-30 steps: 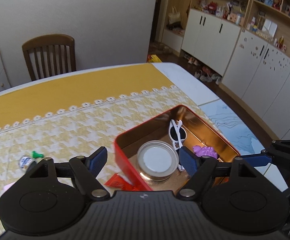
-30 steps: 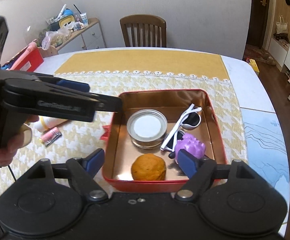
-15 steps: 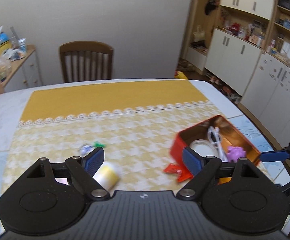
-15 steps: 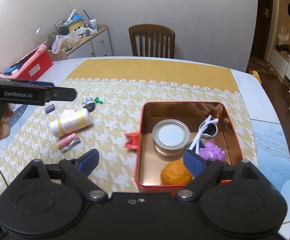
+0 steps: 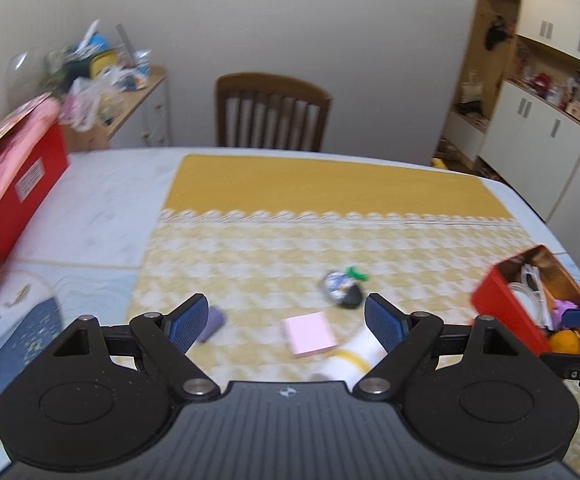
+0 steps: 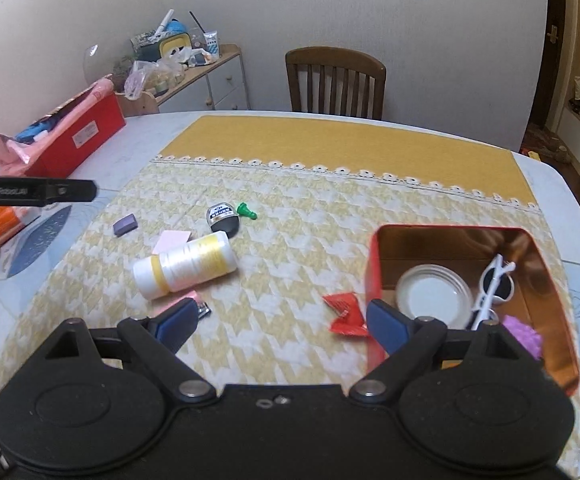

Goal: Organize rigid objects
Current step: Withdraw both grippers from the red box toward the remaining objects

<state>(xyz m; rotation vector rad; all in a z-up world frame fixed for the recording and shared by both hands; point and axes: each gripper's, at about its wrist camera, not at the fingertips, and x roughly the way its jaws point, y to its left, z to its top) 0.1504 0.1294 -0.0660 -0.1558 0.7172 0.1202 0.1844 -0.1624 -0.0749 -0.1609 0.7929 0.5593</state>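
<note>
A red tin [image 6: 374,264] holds a round lidded jar [image 6: 434,296], white sunglasses [image 6: 494,284] and a purple toy [image 6: 524,334]; it also shows in the left wrist view [image 5: 502,304], with an orange ball [image 5: 566,340]. Loose on the yellow cloth lie a white and yellow bottle [image 6: 185,266], a pink notepad [image 5: 310,334], a purple block [image 6: 125,224], a black and silver piece [image 6: 221,218], a green pawn [image 6: 246,211] and a red wrapper [image 6: 344,312]. My left gripper [image 5: 285,324] is open and empty above the notepad. My right gripper [image 6: 279,322] is open and empty left of the tin.
A red box [image 6: 73,140] with pink cloth stands at the table's left edge. A wooden chair [image 6: 336,82] is behind the table. A cluttered side cabinet [image 6: 193,72] stands at the back left, white cupboards [image 5: 546,148] at the right.
Both grippers have swung left, away from the tin. The left one now looks at the loose things on the cloth; the right one has pulled back from above the tin.
</note>
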